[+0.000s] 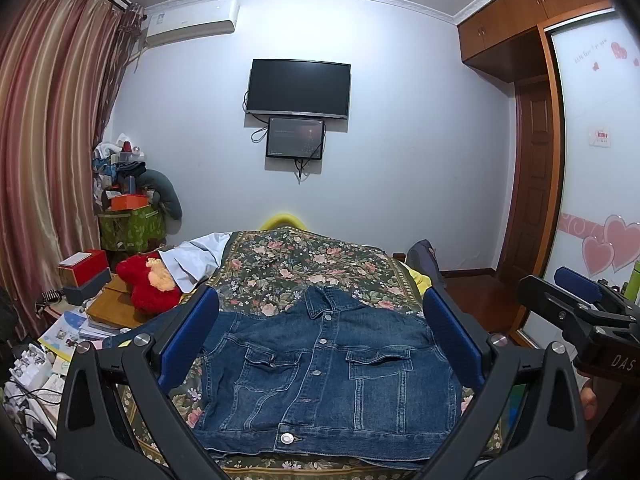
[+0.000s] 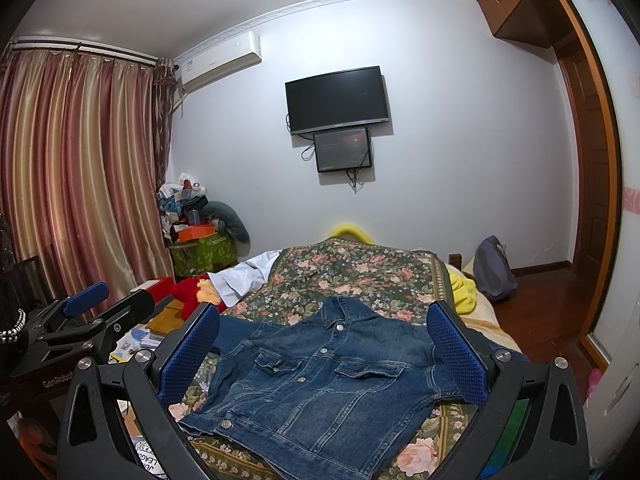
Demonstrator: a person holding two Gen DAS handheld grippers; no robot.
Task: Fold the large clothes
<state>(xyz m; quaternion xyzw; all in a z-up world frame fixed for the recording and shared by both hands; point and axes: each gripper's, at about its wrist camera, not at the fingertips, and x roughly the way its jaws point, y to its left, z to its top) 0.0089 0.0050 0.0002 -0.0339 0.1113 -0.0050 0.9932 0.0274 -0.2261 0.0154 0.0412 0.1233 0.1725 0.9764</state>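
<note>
1. Bedroom walls frame the scene: a dark television (image 1: 298, 89) hangs on the far wall with a smaller screen (image 1: 295, 137) just below it, striped curtains (image 1: 48, 140) fall on the left, and a wooden wardrobe (image 1: 532, 40) stands on the right.
2. On the bed lies a floral bedspread (image 1: 304, 260), and on that, near the foot, a denim jacket (image 1: 320, 376) is spread flat, front up, buttoned, collar toward the far wall.
3. From the left wrist view, the left gripper (image 1: 320, 336) has its jaws spread wide; the jacket's body shows between the two blue pads (image 1: 188, 340), and neither pad touches the cloth.
4. From the right wrist view, the right gripper (image 2: 320, 352) also has its jaws spread wide, with the jacket (image 2: 320, 384) seen between them, turned slightly so its hem corner points to the lower left. It grips nothing.
5. Each gripper appears at the edge of the other's view: the right one (image 1: 576, 304) at the far right, the left one (image 2: 92, 312) at the far left, both off to the sides of the jacket.
6. A red plush toy (image 1: 150, 284) and a white cloth (image 1: 196, 260) sit at the bed's left edge, well apart from the jacket.
</note>
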